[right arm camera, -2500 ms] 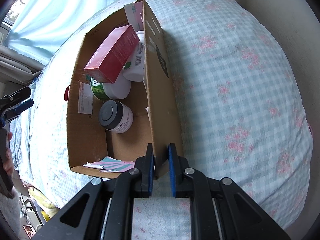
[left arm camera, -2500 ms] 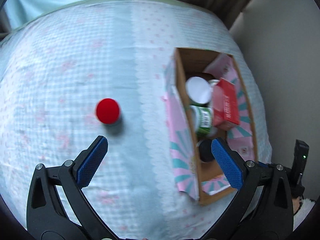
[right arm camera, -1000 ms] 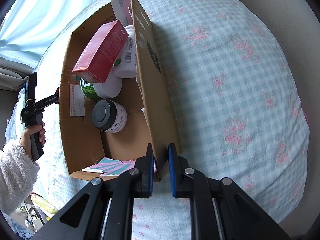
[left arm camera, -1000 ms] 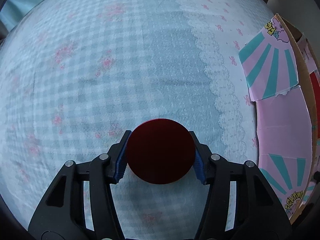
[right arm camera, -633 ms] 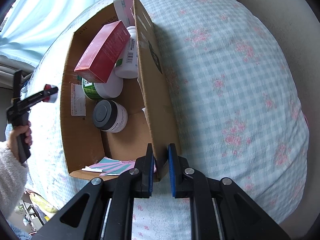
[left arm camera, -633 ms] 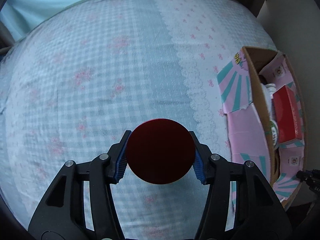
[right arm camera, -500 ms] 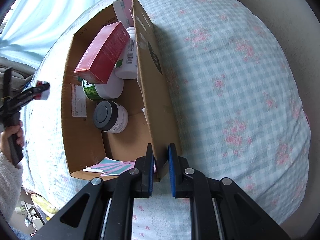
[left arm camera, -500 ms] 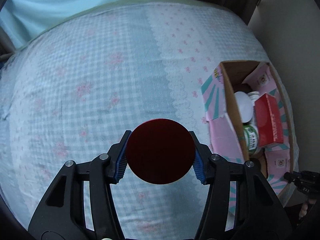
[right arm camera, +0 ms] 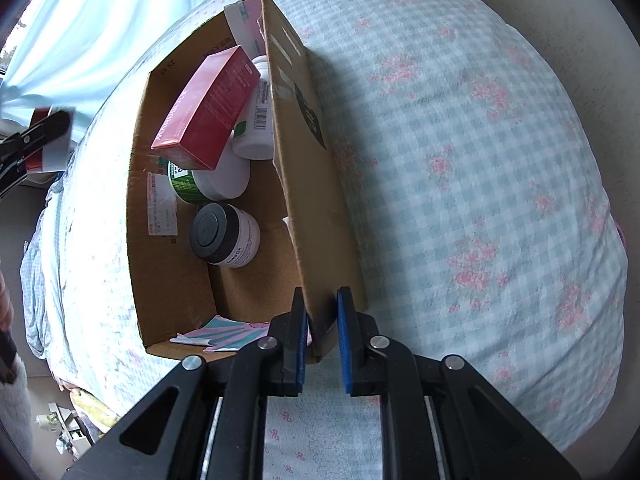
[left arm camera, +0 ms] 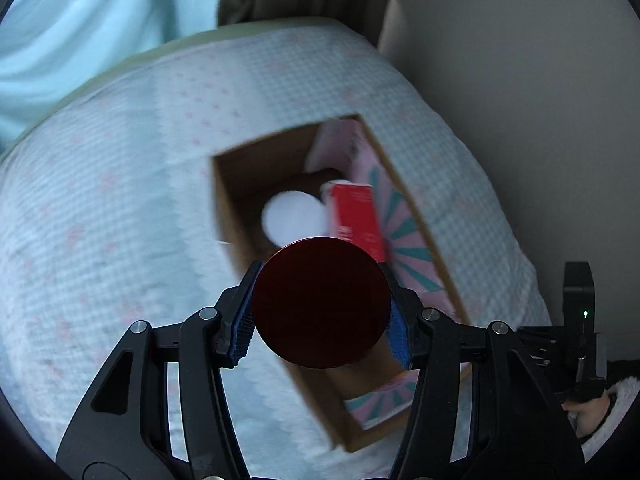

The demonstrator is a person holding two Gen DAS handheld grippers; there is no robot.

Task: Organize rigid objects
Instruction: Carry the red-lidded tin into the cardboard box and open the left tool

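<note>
My left gripper (left arm camera: pixel 321 322) is shut on a jar with a round dark red lid (left arm camera: pixel 321 303), held in the air above the near half of an open cardboard box (left arm camera: pixel 224 200). Inside the box lie a red carton (right arm camera: pixel 208 110), a white-lidded green jar (right arm camera: pixel 218 178), a white bottle (right arm camera: pixel 256 128) and a grey-lidded jar (right arm camera: pixel 222 234). My right gripper (right arm camera: pixel 322 334) is shut on the box's near corner wall (right arm camera: pixel 316 208). The left gripper with the red-lidded jar (right arm camera: pixel 48 136) shows at the left edge of the right wrist view.
The box sits on a bed with a pale blue checked cover with pink flowers (right arm camera: pixel 480 200). A beige wall (left arm camera: pixel 520 80) runs along the right side and a light blue curtain (left arm camera: pixel 80 20) hangs at the back. A fluffy white sleeve (left arm camera: pixel 612 408) shows by the right gripper handle.
The left gripper has lifted the red-lidded jar off the bed and carried it right, to above the box. The right gripper has kept its hold on the box wall, unmoved.
</note>
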